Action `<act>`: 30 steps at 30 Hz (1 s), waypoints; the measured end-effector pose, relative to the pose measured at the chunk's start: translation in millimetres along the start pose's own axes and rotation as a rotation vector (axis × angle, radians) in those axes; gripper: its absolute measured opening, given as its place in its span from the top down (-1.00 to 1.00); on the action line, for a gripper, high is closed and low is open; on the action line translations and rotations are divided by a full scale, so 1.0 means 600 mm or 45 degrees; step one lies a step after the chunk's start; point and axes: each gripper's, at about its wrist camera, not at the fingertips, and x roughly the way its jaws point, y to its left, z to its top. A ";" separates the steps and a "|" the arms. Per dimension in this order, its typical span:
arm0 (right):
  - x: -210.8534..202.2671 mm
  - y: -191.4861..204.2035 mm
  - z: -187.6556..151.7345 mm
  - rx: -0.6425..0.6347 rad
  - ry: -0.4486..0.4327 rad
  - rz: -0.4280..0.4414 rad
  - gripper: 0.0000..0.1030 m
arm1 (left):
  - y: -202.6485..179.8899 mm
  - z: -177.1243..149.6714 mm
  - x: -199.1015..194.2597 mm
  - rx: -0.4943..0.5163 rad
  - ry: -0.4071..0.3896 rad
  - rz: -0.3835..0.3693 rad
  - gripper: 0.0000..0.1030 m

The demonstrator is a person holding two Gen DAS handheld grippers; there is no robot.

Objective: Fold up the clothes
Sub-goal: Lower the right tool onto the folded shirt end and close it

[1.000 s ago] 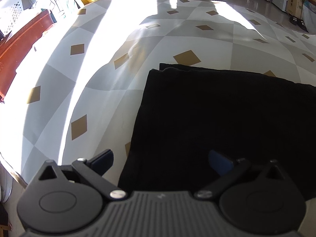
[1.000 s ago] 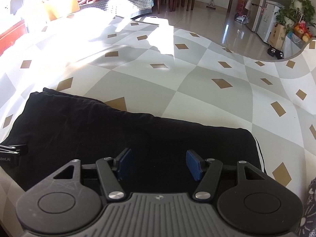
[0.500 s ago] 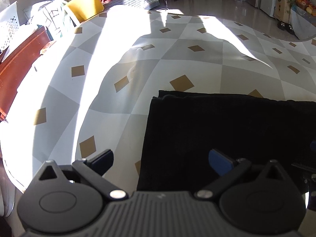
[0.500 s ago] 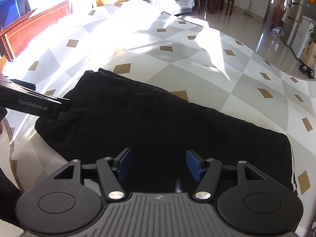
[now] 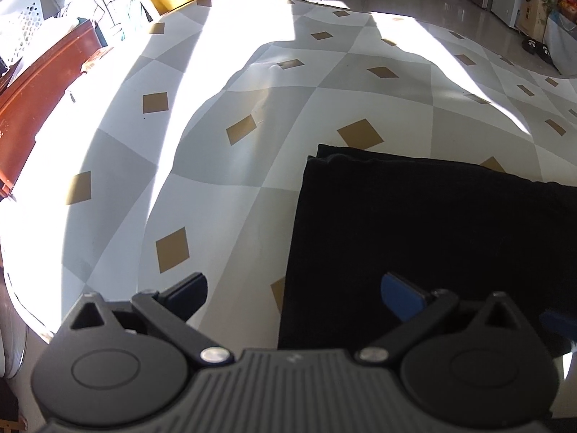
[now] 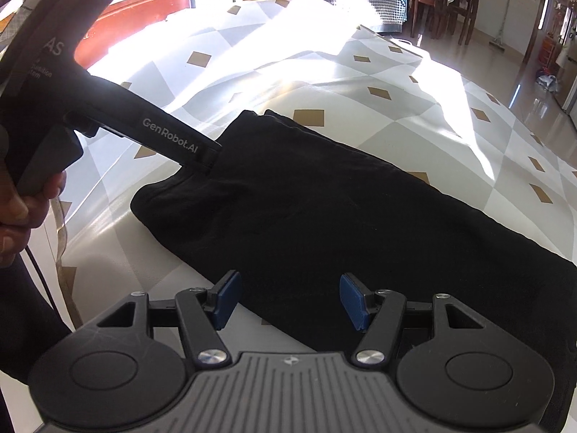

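The right gripper [image 6: 286,301] hangs with its blue pads apart, clamping nothing, above the near edge of the folded black garment [image 6: 342,223]. The left gripper [image 5: 294,296] gapes wider, one pad over the tablecloth [image 5: 216,198], the other over the cloth's short end, gripping nothing. In the right wrist view the garment's long axis runs from ten o'clock to four o'clock across the table.
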 end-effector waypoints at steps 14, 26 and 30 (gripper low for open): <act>0.038 0.066 0.016 -0.144 -0.041 0.110 -0.14 | 0.044 0.043 0.028 -0.124 0.054 -0.173 -0.44; 0.073 0.157 0.017 -0.410 -0.119 0.148 -0.14 | 0.085 0.045 0.030 -0.275 0.052 -0.197 -0.96; 0.082 0.180 0.011 -0.496 -0.160 0.113 -0.14 | 0.091 0.046 0.032 -0.296 0.061 -0.206 -0.96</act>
